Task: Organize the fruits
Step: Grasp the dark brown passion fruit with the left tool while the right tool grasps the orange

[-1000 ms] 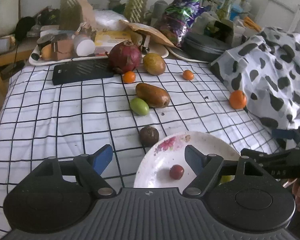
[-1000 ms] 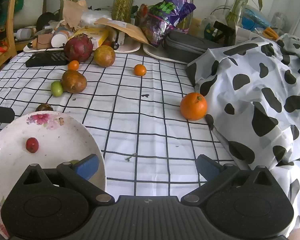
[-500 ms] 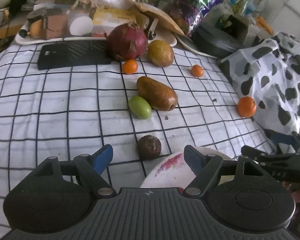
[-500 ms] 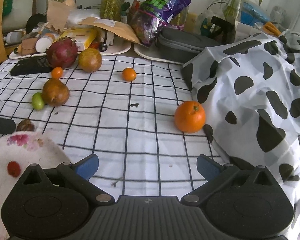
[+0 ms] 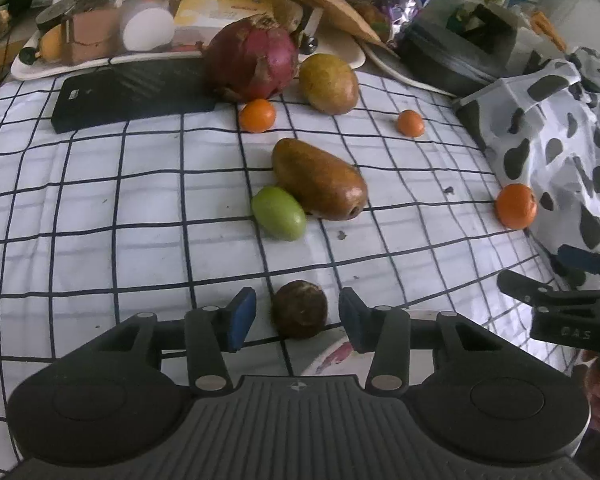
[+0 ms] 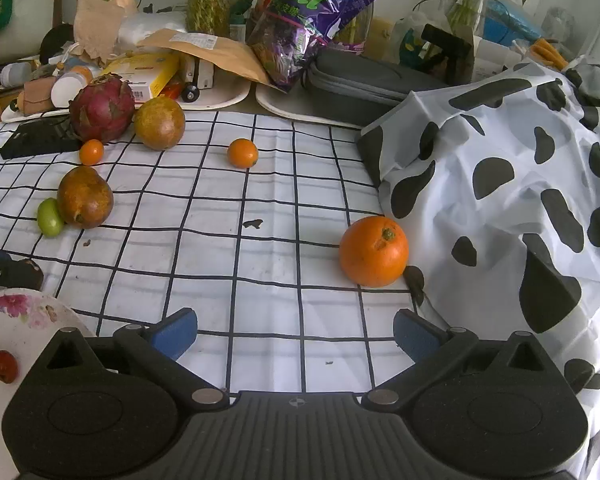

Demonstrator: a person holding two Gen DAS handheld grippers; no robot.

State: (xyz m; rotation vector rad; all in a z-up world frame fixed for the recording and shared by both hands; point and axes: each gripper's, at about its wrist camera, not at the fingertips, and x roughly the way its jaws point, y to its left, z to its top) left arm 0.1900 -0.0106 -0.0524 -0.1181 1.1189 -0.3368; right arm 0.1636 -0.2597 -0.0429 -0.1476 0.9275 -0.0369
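Left gripper point(image 5: 297, 318): fingers spread, straddling the dark brown fruit point(image 5: 299, 314), low centre of frame.
Right gripper point(image 6: 296, 334): fingers spread, empty.
Advice: close gently at its widest part, then lift to plate point(image 6: 4, 320), lower left.

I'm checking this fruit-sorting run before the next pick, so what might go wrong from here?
The dark round fruit sits between the open pads of the left gripper, right against the plate rim; closing off-centre may roll it away or nudge the plate.

The plate already holds a small red fruit, which a bump might send rolling.

The right gripper is open, and the large orange ahead of it lies beside the spotted cloth, which a finger might snag.
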